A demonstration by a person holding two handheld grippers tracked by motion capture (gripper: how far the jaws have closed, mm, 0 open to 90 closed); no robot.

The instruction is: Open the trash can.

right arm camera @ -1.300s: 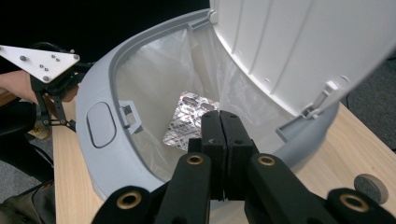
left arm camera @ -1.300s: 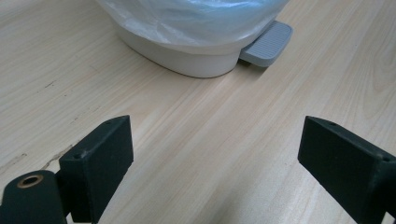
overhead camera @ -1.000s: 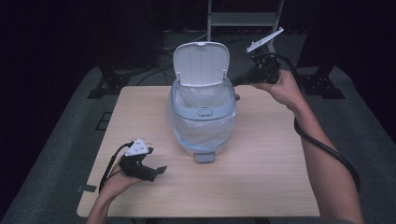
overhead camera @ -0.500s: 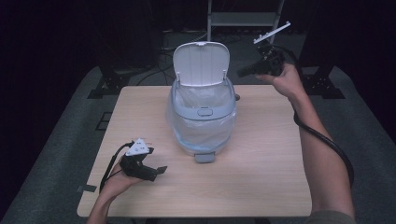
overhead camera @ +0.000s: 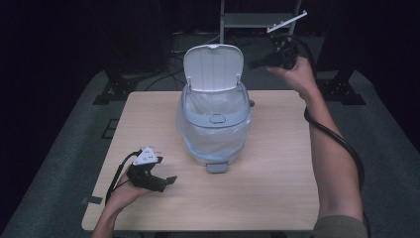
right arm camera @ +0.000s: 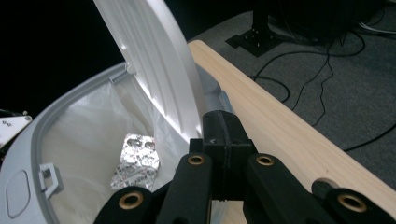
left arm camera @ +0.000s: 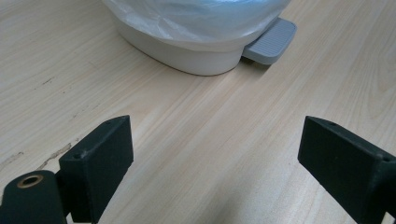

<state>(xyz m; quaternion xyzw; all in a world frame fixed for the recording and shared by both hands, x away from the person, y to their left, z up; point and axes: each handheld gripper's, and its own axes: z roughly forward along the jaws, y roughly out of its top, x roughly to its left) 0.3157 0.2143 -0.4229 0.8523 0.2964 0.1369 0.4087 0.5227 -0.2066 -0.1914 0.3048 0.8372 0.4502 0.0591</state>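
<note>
So the left tongs [overhead camera: 166, 182] are parked low on the bench [overhead camera: 277, 188], jaws spread wide with nothing between them, just resting in the person's left hand [overhead camera: 124, 194]. Straight ahead of those tongs, a bit off, sits the white pedal bin [overhead camera: 214, 130], and in the left gripper view the grey foot pedal [left arm camera: 271, 41] pokes out from under the bin's base with bare wood between it and the jaws. The clear bag liner [overhead camera: 218, 139] is folded over the rim and the lid [overhead camera: 214, 67] stands upright, open. Moving right, the right tongs [overhead camera: 257, 63] are held up in the air just beside the raised lid, behind the bin, and in the right gripper view the jaws look pressed together with nothing in them. Below and left of those tongs, down inside the liner, lies a silver blister pack [right arm camera: 137, 161], flat against the bag wall. Looks like the throwing-away part is basically done: the pack is in the bin and neither set of tongs carries anything. What's probably left is getting the lid shut, and the right tongs are in a decent spot to nudge it down from behind. Nothing else on the bench seems to need binning, as far as the pictures show.
</note>
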